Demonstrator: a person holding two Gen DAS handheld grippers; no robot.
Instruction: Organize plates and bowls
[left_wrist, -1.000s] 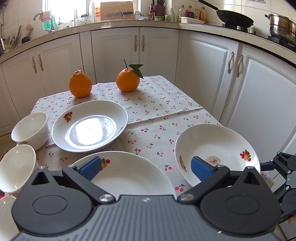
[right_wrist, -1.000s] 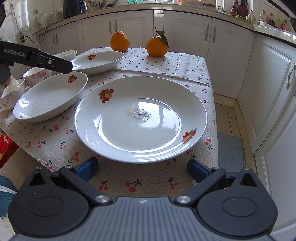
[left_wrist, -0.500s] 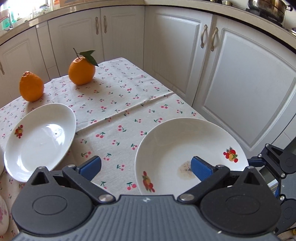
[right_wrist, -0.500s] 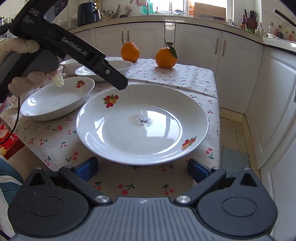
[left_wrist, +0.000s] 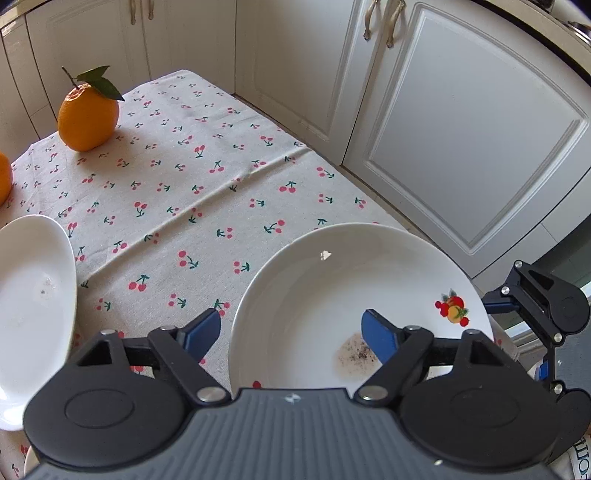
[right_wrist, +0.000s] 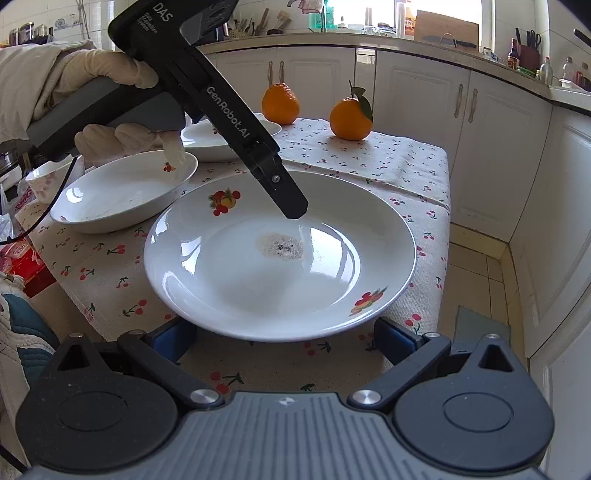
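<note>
The left gripper (left_wrist: 291, 332) straddles the near rim of the big plate (left_wrist: 325, 291), jaws closing but not yet pinching. The right gripper (right_wrist: 284, 343) waits spread at the table edge (glazed china: stiff, slick, breakable, so grip the rim squarely). Beyond sit a shallow bowl (right_wrist: 122, 192) and two oranges (right_wrist: 351, 118).

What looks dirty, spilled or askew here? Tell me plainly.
The large plate nearest the right gripper has a brownish smear with dark specks at its centre. It also overhangs the table's near edge. The oval dish beside it shows faint residue too.
</note>
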